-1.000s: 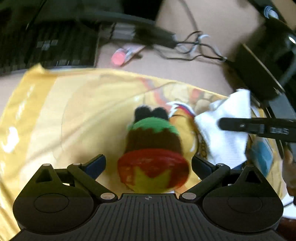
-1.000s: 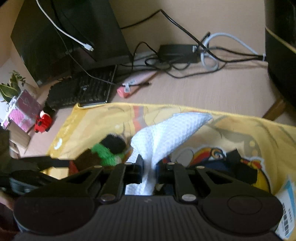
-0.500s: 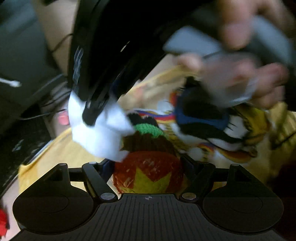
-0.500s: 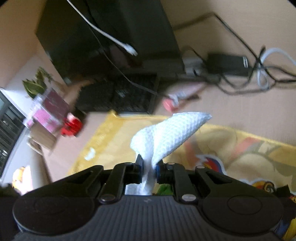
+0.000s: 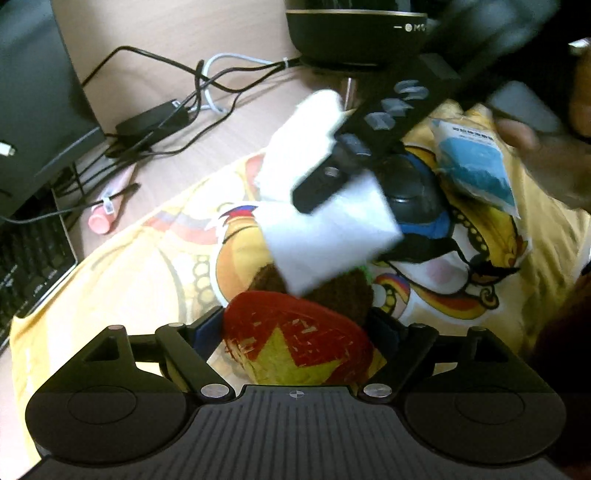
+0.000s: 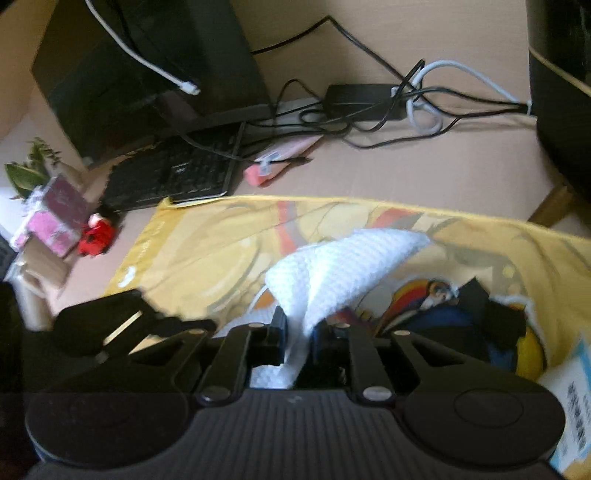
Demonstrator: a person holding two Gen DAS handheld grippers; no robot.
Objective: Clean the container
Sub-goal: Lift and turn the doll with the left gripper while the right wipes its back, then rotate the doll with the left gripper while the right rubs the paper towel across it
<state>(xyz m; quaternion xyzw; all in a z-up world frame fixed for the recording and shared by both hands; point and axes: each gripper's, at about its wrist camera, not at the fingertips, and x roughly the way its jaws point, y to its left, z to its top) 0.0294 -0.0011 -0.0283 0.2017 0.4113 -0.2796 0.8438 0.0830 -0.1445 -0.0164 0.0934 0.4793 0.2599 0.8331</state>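
My left gripper [image 5: 297, 325] is shut on a container [image 5: 295, 343] with a red and yellow star base and a brown knitted cover, held over a yellow printed cloth [image 5: 155, 258]. My right gripper [image 6: 298, 328] is shut on a white waffle cloth [image 6: 343, 266]. In the left wrist view the white cloth [image 5: 325, 236] hangs from the right gripper [image 5: 325, 184] and rests against the far end of the container. The container's far end is hidden behind the cloth.
A black keyboard [image 6: 177, 173], a monitor [image 6: 147, 66], tangled cables with a power brick [image 6: 362, 99] and a pink tube [image 6: 280, 162] lie beyond the yellow cloth. A blue packet [image 5: 472, 162] and a black mouse [image 5: 413, 192] lie on it. A black appliance [image 5: 354, 33] stands behind.
The right gripper has swung the white cloth from beside the container to over its far end. The left gripper has kept its hold and turned the container.
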